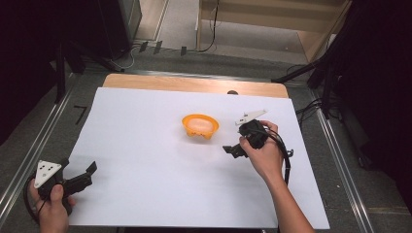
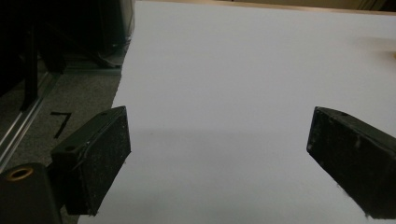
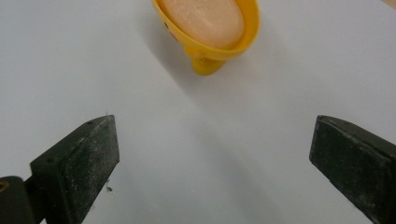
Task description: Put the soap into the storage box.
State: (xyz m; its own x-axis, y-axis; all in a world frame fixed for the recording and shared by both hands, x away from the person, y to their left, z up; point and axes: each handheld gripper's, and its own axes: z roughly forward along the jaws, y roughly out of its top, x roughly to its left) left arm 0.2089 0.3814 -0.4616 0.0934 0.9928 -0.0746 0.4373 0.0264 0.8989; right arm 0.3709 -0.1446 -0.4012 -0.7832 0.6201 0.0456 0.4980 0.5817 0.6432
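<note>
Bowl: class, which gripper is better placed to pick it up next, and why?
Probably the right. The right gripper sits open just beside the bowl, which lies straight ahead of its jaws. The left gripper, also open, rests at the sheet's near-left edge, far away.

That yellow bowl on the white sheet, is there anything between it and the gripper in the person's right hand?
Nothing visible. The right gripper sits just short of the yellow bowl with its jaws wide apart and nothing between them. In the right gripper view only bare white sheet lies between the jaws and the bowl.
</note>
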